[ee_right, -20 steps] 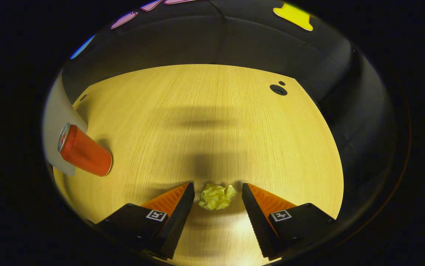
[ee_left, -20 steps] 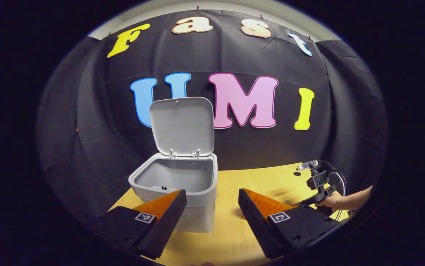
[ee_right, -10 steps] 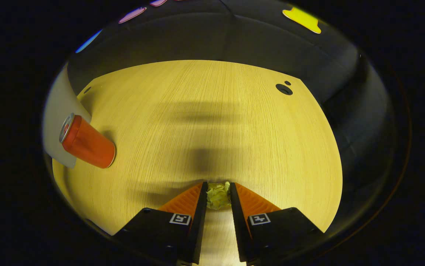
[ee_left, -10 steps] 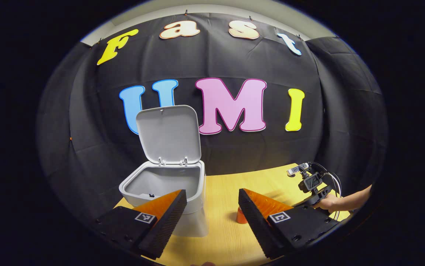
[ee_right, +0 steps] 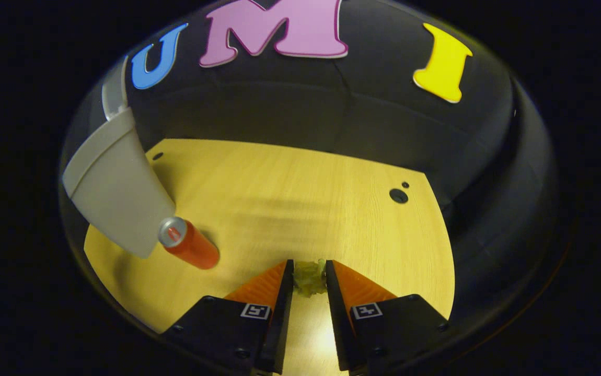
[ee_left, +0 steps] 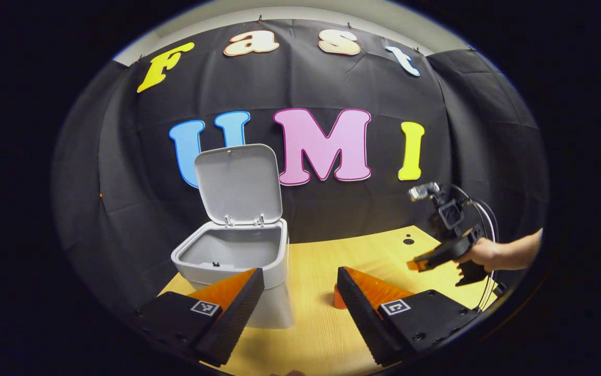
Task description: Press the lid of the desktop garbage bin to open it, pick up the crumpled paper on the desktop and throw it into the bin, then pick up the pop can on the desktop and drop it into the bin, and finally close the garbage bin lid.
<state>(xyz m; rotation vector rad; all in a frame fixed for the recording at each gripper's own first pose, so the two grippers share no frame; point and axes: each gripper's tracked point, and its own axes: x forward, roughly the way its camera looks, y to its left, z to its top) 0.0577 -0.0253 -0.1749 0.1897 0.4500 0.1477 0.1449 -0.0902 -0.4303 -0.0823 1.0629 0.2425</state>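
The right gripper (ee_right: 309, 277) clenched the crumpled paper (ee_right: 309, 278) above the worktop (ee_right: 300, 188); the left gripper (ee_left: 300, 284) hung released near the open bin (ee_left: 232, 256).

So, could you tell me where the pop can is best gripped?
Across the middle of its round body, from above. The pop can stands upright on the table beside the bin, so fingers must straddle the sides facing away from it.

Both views face the bin (ee_left: 238, 250) from the desktop's (ee_right: 300, 198) near side.
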